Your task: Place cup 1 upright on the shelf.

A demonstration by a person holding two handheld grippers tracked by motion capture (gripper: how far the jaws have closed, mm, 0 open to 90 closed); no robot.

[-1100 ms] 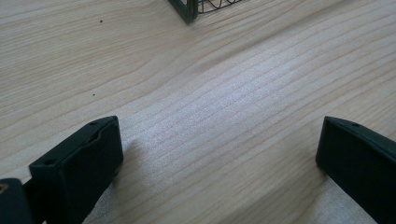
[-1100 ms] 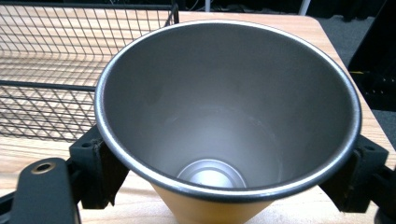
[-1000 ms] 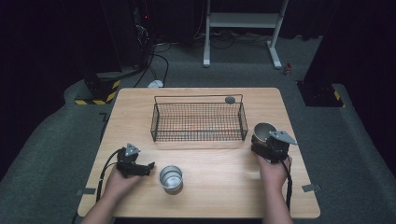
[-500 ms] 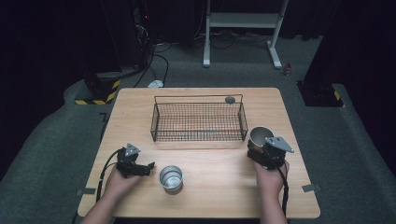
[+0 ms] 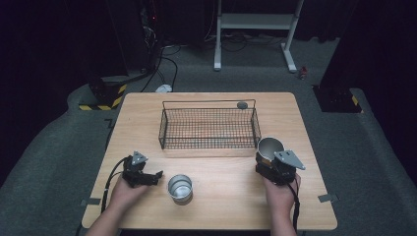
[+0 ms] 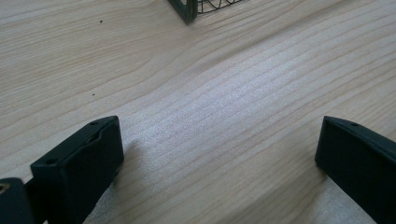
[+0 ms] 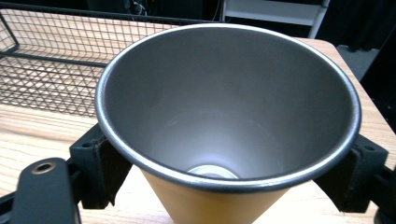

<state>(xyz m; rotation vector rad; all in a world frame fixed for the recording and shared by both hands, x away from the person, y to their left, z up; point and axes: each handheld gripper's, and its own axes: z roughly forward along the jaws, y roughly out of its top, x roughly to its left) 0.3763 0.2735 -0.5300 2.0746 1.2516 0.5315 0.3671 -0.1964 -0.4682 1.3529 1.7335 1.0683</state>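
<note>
My right gripper point(image 5: 273, 164) is shut on a metal cup point(image 5: 270, 147) just off the front right corner of the black wire basket point(image 5: 209, 129). In the right gripper view the cup point(image 7: 224, 116) has a grey inside and a tan outside, and its mouth tips toward the camera between the two black fingers point(image 7: 100, 163). A second steel cup point(image 5: 180, 187) stands upright on the table in front of the basket. To its left my left gripper point(image 5: 150, 177) rests low on the wood. Its jaws are open wide with only bare wood point(image 6: 219, 116) between them.
A small dark round object point(image 5: 242, 104) lies by the basket's back right corner. The basket's corner point(image 6: 187, 9) shows at the top of the left gripper view. The wooden table point(image 5: 314, 196) has bare wood at its front right, with dark floor all around it.
My right gripper has carried its cup a little to the left and toward the table's front, closer to the basket's corner. The left gripper and the standing cup have not moved.
</note>
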